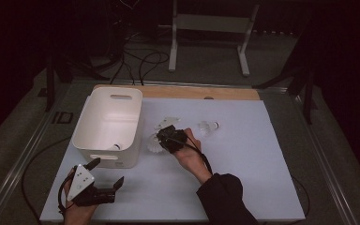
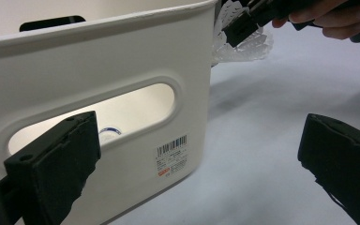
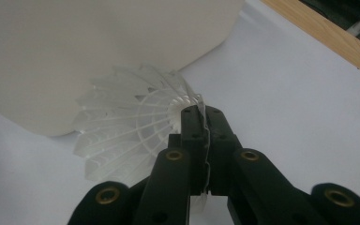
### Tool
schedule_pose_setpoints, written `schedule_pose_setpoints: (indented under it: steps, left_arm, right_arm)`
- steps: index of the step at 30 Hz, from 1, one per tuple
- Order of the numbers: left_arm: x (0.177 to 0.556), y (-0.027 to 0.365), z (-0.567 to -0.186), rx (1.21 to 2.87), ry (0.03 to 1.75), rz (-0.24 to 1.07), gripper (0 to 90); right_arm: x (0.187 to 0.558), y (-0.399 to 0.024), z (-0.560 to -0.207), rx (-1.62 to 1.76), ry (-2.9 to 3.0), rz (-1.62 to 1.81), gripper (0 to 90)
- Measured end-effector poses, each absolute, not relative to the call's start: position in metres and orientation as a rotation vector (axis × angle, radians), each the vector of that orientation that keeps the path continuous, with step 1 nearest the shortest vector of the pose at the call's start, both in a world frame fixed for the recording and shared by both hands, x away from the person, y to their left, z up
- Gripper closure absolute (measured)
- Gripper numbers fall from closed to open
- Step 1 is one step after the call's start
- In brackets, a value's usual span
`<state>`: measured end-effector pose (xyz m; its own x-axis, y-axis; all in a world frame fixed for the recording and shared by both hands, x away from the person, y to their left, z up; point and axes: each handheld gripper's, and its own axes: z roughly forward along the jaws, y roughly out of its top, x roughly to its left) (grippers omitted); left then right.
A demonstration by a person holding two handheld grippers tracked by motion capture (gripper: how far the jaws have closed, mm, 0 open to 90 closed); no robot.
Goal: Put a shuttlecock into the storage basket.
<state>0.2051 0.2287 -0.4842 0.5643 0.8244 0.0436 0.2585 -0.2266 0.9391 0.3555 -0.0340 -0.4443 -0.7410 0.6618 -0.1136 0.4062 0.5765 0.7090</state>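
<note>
Close to the person, at the front left of the white table [image 1: 243, 187], the left hand [image 1: 77, 213] holds the left gripper [image 1: 107, 174], and its two black jaws stand wide apart with nothing between them. In the left gripper view one jaw is in front of the near wall of the white bin [image 2: 122, 70] and the other is over the bare table. That wall has a long handle hole and a small barcode sticker [image 2: 172, 157], and through the hole you can see a little white thing with a blue ring [image 2: 108, 134] lying on the bin floor. A bit farther in, the right hand [image 1: 190, 152] with a dark sleeve [image 1: 225, 199] reaches to the middle of the table and holds the right gripper [image 1: 161, 137]. Its jaws are squeezed together on the edge of a white shuttlecock [image 3: 126, 133]. In the right gripper view the thin skirt of the shuttlecock is pinched between the jaws, and the shuttlecock is just beside the rounded corner of the bin. I cannot tell if the shuttlecock touches the table or the bin. Past the right hand, a second shuttlecock [image 1: 208, 127] lies on its side on the table, well apart from the bin. At the back edge of the table there is a strip of wood [image 1: 201, 92], and behind it on the dark floor are black cables [image 1: 140, 65] and a white metal stand [image 1: 211, 28]
</note>
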Motion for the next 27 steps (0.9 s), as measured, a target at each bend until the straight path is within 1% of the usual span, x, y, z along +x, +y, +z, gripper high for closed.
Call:
schedule_pose_setpoints:
  steps: [27]
  left_arm:
    - [0.205, 0.228, -0.484, 1.762, 0.898, 0.684, 0.2]
  right_arm:
    - [0.357, -0.026, -0.421, 0.85, 2.414, 0.989, 88.3]
